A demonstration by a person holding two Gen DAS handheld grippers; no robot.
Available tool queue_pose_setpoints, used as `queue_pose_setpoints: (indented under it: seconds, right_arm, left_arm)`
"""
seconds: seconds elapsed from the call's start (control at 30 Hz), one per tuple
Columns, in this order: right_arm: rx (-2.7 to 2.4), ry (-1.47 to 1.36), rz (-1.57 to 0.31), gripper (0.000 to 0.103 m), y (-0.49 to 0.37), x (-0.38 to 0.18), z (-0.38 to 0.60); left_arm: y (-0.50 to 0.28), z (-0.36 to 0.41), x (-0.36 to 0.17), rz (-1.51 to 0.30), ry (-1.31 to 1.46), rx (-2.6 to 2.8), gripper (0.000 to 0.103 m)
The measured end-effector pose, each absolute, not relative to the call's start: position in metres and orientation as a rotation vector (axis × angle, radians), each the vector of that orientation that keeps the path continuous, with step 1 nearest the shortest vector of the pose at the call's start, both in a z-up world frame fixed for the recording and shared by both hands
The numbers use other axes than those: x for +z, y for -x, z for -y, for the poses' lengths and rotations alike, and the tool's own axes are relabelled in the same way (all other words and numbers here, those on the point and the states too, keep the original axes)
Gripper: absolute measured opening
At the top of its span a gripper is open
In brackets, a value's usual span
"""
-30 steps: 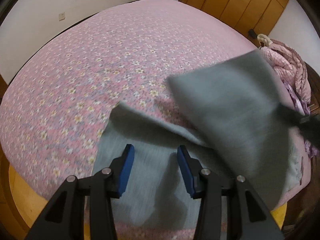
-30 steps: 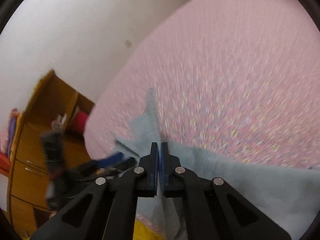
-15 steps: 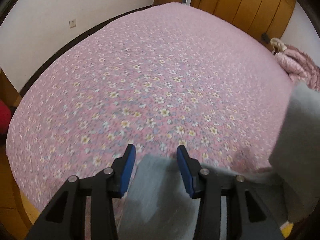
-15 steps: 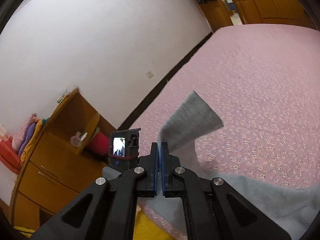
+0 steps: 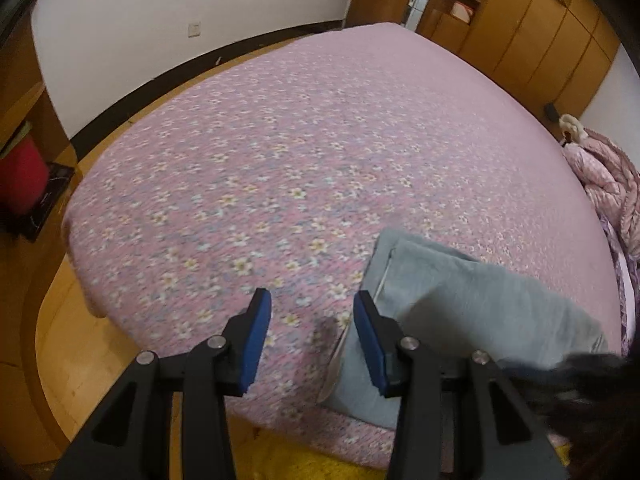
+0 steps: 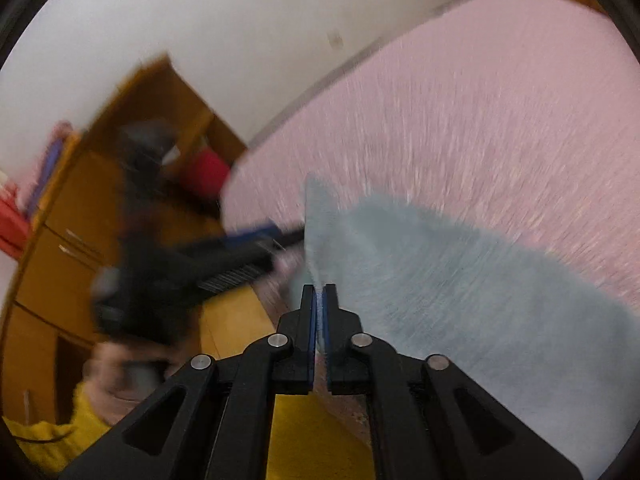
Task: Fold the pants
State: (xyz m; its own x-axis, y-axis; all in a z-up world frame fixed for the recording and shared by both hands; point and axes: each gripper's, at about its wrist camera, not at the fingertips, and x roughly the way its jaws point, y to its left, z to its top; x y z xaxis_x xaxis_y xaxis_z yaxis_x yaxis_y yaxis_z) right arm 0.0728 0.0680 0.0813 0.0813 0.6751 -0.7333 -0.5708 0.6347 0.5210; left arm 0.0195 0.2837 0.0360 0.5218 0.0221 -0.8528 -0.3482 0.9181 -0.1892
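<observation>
Grey pants (image 5: pixel 472 304) lie folded near the front edge of a pink flowered bed (image 5: pixel 304 144). My left gripper (image 5: pixel 312 312) is open and empty, just left of the pants' left edge, above the sheet. In the right wrist view my right gripper (image 6: pixel 319 298) is shut on an edge of the grey pants (image 6: pixel 460 280), with the fabric spreading right over the bed. The left gripper (image 6: pixel 248 240) shows blurred at the left there. This view is motion-blurred.
A pink quilt (image 5: pixel 608 184) is bunched at the bed's right edge. Wooden wardrobes (image 5: pixel 532 28) stand behind the bed. A red object (image 5: pixel 20 176) sits by the wooden cabinet on the left. The wooden floor (image 5: pixel 52 344) lies beyond the bed's front-left corner.
The right gripper brought the lifted pant part down onto the rest, so the pants now lie folded. The left gripper shifted left off the fabric, still open.
</observation>
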Motion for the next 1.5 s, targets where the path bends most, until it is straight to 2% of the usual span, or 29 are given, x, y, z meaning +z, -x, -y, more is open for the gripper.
queue_pose_setpoints:
  seconds: [0.1, 0.27, 0.33, 0.47, 0.67, 0.93, 1.0, 1.03, 1.07, 1.27, 1.43, 1.5]
  right_arm:
    - [0.961, -0.169, -1.243, 0.008, -0.073, 0.073, -0.061]
    - [0.92, -0.144, -1.09, 0.03, -0.072, 0.106, 0.009]
    - [0.83, -0.093, -1.051, 0.036, -0.075, 0.112, 0.039]
    - [0.646, -0.017, -1.069, 0.037, -0.101, 0.102, 0.103]
    - [0.583, 0.147, -1.148, 0.037, -0.141, 0.083, 0.128]
    - [0.655, 0.222, -1.241, 0.037, -0.165, 0.06, 0.115]
    - [0.685, 0.191, -1.255, 0.026, -0.168, 0.056, 0.115]
    - [0.694, 0.174, -1.252, 0.012, -0.167, 0.056, 0.116]
    - [0.686, 0.154, -1.225, 0.008, -0.165, 0.059, 0.119]
    - [0.672, 0.112, -1.061, 0.007, -0.13, 0.096, 0.141]
    - [0.623, 0.318, -0.872, 0.007, -0.065, 0.108, 0.139]
    - [0.623, 0.383, -0.86, 0.007, -0.046, 0.1, 0.129]
  left_arm:
    - [-0.014, -0.285, 0.047, -0.979, 0.37, 0.228, 0.045]
    - [-0.013, -0.267, 0.067, -0.94, 0.35, 0.17, 0.045]
    - [-0.019, -0.252, 0.071, -0.938, 0.335, 0.122, 0.045]
    - [-0.033, -0.225, 0.064, -0.963, 0.322, 0.068, 0.045]
    - [-0.042, -0.197, 0.039, -1.031, 0.327, 0.029, 0.045]
    - [-0.041, -0.182, 0.021, -1.071, 0.284, 0.053, 0.045]
    - [-0.042, -0.18, 0.019, -1.071, 0.278, 0.057, 0.045]
    - [-0.043, -0.178, 0.018, -1.071, 0.277, 0.057, 0.045]
    - [-0.045, -0.177, 0.016, -1.071, 0.276, 0.057, 0.045]
    - [-0.047, -0.172, 0.012, -1.069, 0.273, 0.054, 0.045]
    - [-0.044, -0.17, 0.011, -1.062, 0.277, 0.056, 0.045]
    - [-0.043, -0.169, 0.011, -1.06, 0.283, 0.06, 0.045]
